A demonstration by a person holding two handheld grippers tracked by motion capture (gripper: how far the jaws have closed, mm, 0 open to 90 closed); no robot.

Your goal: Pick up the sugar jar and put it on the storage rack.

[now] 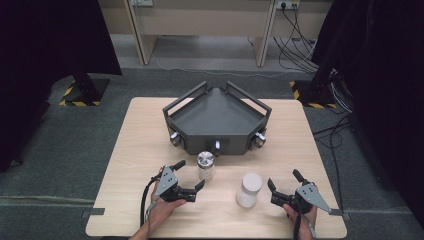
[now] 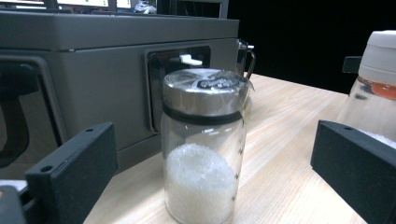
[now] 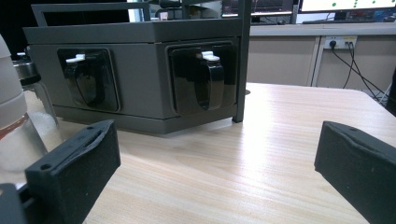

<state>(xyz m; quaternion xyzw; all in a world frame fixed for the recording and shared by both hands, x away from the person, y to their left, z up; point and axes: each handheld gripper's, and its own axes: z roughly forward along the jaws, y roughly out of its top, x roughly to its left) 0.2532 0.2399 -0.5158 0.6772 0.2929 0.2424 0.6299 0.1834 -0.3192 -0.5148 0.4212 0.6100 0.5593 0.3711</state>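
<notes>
A glass jar with a silver lid [image 1: 205,165], part full of white grains, stands just in front of the grey tray. In the left gripper view the same jar [image 2: 204,140] is upright, close ahead and centred between the two jaws. My left gripper [image 1: 190,174] [image 2: 215,154] is open just left of it, not touching. A white-lidded jar [image 1: 249,189] [image 2: 379,65] stands to the right. My right gripper [image 1: 284,179] [image 3: 219,154] is open to the right of that jar [image 3: 11,116], with nothing between its jaws.
The grey three-sided tray [image 1: 218,112] [image 3: 140,35] sits at the table's middle back, with rails on top and black latches [image 3: 205,81] on its front faces. Bare wooden tabletop [image 1: 135,150] lies to both sides. Cables [image 1: 300,45] run across the floor beyond.
</notes>
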